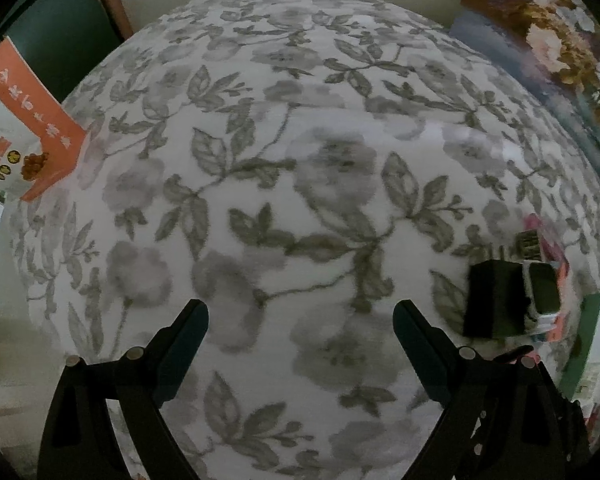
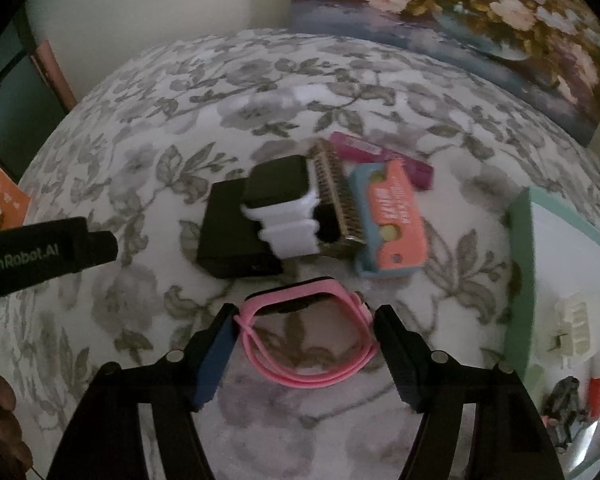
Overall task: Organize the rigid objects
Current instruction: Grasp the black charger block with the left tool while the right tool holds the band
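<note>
My left gripper (image 1: 300, 320) hangs with jaws spread wide and nothing between them, only the floral cloth (image 1: 260, 140) below. The clutter lies off to its right: a black box (image 1: 492, 300) with a white-strapped watch (image 1: 544, 296) against it. My right gripper (image 2: 304, 328) has the pink watch band (image 2: 304, 336) between its pads (image 2: 216, 360); the band spans the gap, both pads at its sides, the loop's long axis running across from finger to finger. I judge this a grip, jaws about half closed. Whether the band is clear of the cloth I cannot tell. Just ahead of these jaws sit the black box, the white watch, a gold comb-like piece (image 2: 332, 196) and a coral card (image 2: 392, 220). A mint-rimmed tray (image 2: 520, 280) stands to the right, probably the destination; right hand is nearer.
</note>
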Tool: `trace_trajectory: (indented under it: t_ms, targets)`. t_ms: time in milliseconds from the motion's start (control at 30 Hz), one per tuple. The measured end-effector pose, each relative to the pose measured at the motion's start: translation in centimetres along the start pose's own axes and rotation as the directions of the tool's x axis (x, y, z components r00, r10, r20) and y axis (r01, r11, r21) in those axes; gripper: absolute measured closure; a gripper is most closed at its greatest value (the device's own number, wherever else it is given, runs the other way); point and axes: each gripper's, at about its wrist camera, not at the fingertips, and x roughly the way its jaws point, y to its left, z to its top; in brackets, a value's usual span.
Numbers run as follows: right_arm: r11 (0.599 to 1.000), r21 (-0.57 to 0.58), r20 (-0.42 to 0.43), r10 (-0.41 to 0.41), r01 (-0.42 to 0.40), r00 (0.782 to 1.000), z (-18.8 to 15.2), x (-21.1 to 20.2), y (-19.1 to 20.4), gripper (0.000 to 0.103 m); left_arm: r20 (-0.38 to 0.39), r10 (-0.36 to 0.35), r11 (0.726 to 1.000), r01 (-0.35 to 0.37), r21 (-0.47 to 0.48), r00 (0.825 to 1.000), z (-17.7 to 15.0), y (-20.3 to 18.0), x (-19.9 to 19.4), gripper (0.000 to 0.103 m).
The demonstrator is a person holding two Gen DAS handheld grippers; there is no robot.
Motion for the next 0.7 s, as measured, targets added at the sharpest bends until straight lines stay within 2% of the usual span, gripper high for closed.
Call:
trace_trajectory:
  t_ms: [367, 533, 700]
  targets:
    - [0.996, 0.084, 0.062, 0.021, -0.027, 0.998, 0.3, -3.8, -4.4, 0.031, 0.011, -0.125, 0.992, 0.125, 0.036, 0.992, -0.6, -2.9, -1.3, 0.009]
    - [0.99, 0.141, 0.101, 0.013, -0.027, 0.995, 0.5, -5.6, -6.9, 0.031, 0.009, -0.179, 0.98, 0.178, 0.093, 0.984, -0.8, -5.0, -1.4, 0.009]
    - [0.983, 0.182, 0.125, 0.004, -0.027, 0.992, 0.7, -7.1, -9.1, 0.031, 0.001, -0.214, 0.969, 0.212, 0.124, 0.977, -1.0, -6.6, -0.9, 0.017]
